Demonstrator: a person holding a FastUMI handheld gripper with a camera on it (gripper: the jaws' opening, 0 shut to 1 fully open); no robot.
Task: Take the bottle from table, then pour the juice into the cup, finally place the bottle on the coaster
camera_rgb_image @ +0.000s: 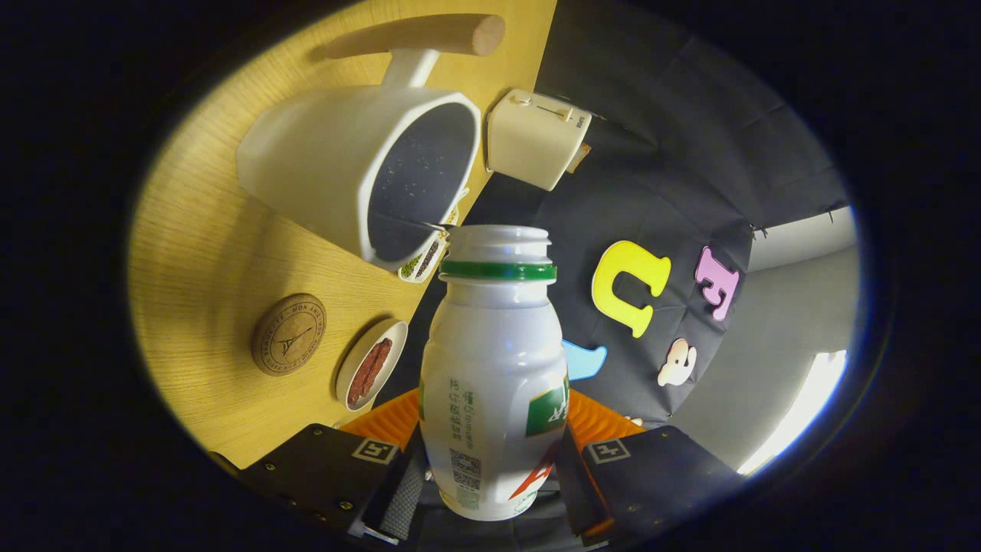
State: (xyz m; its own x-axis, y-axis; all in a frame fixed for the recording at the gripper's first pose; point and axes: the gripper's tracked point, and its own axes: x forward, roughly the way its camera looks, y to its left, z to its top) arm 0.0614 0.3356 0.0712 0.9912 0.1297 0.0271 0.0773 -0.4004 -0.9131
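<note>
My gripper (494, 452) is shut on a white plastic bottle (494, 368) with a green neck ring and no cap; both fingers press its sides. The whole view is rolled sideways, so the bottle is tipped toward the table. Its open mouth (498, 234) sits right at the rim of a large white cup (360, 172) with a dark inside and a wooden handle (418, 34). A round cork coaster (289, 334) lies on the wooden table (207, 253), nearer my fingers than the cup. No stream of juice is visible.
A small white dish (371, 372) with reddish-brown food lies beside the coaster near the table's edge. Another small dish (425, 261) peeks out from under the cup. A cream-coloured box-shaped appliance (536, 138) stands beyond the cup at the table's edge.
</note>
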